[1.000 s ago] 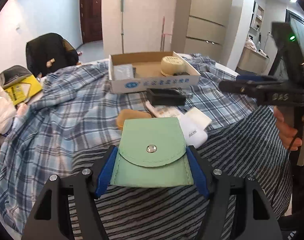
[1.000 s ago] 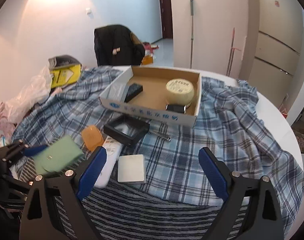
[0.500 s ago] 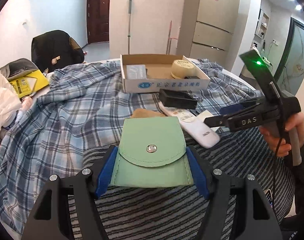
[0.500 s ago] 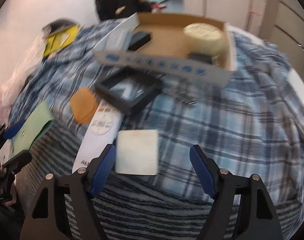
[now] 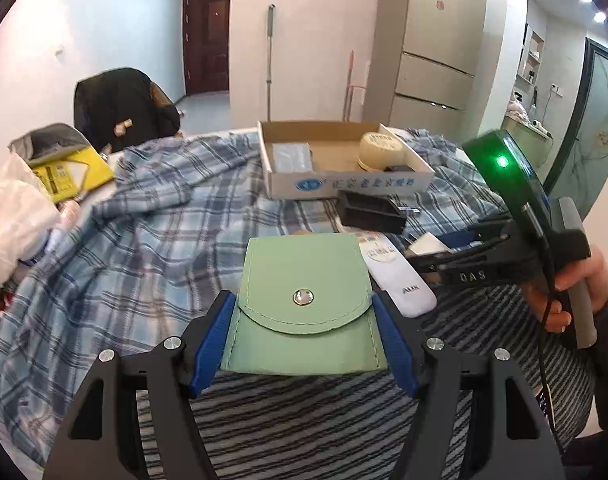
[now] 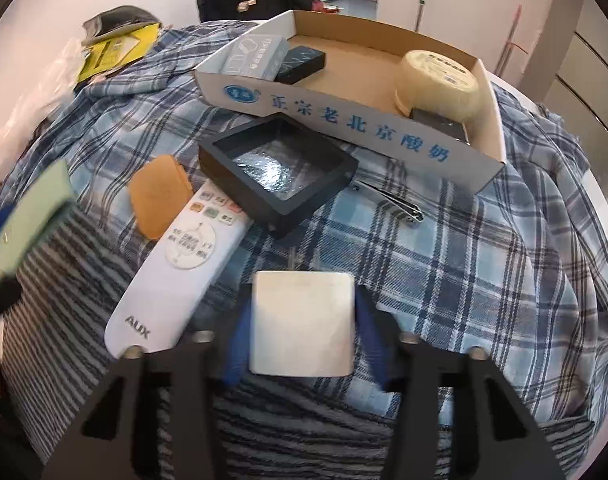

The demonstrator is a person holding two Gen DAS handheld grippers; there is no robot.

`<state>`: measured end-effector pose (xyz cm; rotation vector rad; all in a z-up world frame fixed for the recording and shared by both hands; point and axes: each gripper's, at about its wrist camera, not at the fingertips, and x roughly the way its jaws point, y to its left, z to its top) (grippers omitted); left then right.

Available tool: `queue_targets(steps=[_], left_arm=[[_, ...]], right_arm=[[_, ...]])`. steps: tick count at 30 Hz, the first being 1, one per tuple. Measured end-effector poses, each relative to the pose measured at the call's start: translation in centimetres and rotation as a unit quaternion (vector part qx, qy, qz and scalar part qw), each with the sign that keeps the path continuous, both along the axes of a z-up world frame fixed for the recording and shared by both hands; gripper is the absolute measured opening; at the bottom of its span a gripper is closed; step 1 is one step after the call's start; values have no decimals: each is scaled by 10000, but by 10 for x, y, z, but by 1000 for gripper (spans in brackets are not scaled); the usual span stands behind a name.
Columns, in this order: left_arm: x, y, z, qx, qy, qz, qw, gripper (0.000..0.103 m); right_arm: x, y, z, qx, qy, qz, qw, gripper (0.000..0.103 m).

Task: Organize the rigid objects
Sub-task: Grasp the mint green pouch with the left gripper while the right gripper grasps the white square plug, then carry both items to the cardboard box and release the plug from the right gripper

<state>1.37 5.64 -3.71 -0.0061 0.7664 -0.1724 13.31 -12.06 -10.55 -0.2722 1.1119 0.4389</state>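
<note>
Left wrist view: my left gripper (image 5: 304, 332) is clamped on the green pouch (image 5: 305, 304), blue pads against both side edges. The cardboard box (image 5: 343, 184) sits at 12 o'clock — I'd carry the pouch level and lower it into the bare middle of the box.

Right wrist view: my right gripper (image 6: 302, 332) straddles the white square tile (image 6: 302, 322), pads just at its edges; frame is blurred, so I cannot tell whether it grips. The remote (image 6: 176, 276) lies at 10 o'clock — I'd squeeze squarely, then lift without nudging it.
</note>
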Motion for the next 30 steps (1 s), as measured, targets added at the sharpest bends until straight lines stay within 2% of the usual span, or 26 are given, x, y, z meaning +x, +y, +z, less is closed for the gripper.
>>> queue_targets(steps=[6, 10, 17, 19, 23, 27, 30], left_arm=[[-6, 6, 16, 136, -180, 104, 9997, 71], [-15, 9, 35, 401, -554, 324, 9971, 71], [-8, 6, 59, 350, -767, 377, 9957, 71], [-2, 2, 65, 344, -861, 500, 9944, 71], [12, -12, 83, 173, -945, 330, 9948, 71], [40, -34, 118, 352, -1470, 362, 9878, 71], [77, -46, 146, 208, -1697, 436, 9843, 71]], right_arm=[[-7, -15, 6, -53, -24, -28, 10000, 44], [-14, -30, 18, -34, -138, -64, 9999, 44], [-13, -46, 59, 39, -661, -189, 9976, 44], [-8, -49, 74, 71, -847, -253, 9961, 44], [4, -48, 99, 217, -1078, -361, 9933, 44], [23, -43, 128, 453, -1267, -498, 9896, 44], [42, -37, 153, 686, -1430, -616, 9854, 44]])
